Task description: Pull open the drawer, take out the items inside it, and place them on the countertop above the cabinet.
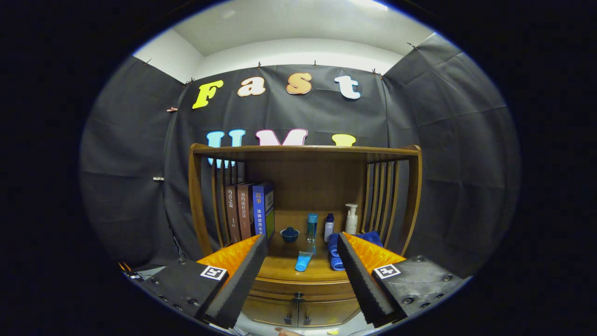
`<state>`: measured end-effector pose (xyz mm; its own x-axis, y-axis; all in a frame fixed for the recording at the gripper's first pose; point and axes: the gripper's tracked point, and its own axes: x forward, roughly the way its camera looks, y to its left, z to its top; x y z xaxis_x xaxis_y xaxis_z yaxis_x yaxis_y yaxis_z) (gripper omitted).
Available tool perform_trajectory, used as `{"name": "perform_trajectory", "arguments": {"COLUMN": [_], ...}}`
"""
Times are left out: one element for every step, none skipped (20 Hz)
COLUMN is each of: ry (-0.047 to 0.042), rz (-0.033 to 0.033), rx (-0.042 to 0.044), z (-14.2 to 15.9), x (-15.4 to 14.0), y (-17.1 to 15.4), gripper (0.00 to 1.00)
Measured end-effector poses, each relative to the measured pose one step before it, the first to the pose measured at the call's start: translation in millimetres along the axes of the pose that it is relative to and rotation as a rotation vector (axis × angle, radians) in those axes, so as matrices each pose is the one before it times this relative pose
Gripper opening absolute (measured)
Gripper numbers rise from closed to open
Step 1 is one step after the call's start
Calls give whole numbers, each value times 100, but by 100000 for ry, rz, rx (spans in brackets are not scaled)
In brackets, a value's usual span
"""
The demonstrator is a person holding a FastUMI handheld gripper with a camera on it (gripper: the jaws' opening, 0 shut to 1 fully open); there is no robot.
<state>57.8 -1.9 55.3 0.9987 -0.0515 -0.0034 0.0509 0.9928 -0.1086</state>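
While we are holding back from the cabinet (303, 186):
Tool (302, 247): we are keeping its fingers spread wide, gripping nothing.
Drawer (298, 290): sitting closed at 6 o'clock, its knob (297, 296) between the fingers.
Table (284, 268): carrying a blue tube (303, 261) lying flat, folded blue cloth (334, 254) at its 3 o'clock, bottles (329, 227) and bowl (289, 234) beyond.
Books (249, 210): standing at 10 o'clock.

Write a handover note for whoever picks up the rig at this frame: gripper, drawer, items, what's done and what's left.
Gripper: open, holding nothing, facing the wooden cabinet.
Drawer: appears shut, its knob just ahead between the fingers; contents hidden.
Countertop: a light-blue tube lying down, rolled blue towels, a small blue bowl, three bottles and books.
Done: cannot tell.
Left: check the drawer, lift out anything inside onto the countertop.
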Motion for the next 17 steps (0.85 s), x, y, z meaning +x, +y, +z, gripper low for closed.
{"name": "perform_trajectory", "arguments": {"ry": [248, 332, 366, 259, 34, -72, -152, -116, -57, 38, 188, 162, 83, -8, -63, -40, -64], "rz": [-321, -161, 35, 37, 60, 94, 66, 42, 21, -18, 19, 36, 105, 104, 96, 156, 107], "rx": [-237, -230, -170, -61, 4, -25, -13, 12, 77, 62, 57, 39, -21, -28, -63, -102, -26], "z": [-89, -119, -139, -86, 32, 41, -2, -10, -22, 2, -61, -32, -8, 17, -38, 38, -22], "x": [52, 18, -16, -2, -4, 30, -7, 44, 3, 15, 0, -35, 12, -11, -2, -5, -11], "y": [-54, -15, -5, 15, 6, 3, -21, 14, -8, -52, -7, -12, 23, 37, 30, 40, 39], "gripper": [99, 99, 99, 99, 99, 99, 99, 99, 99, 99, 99, 99, 99, 99, 99, 99, 99]}}
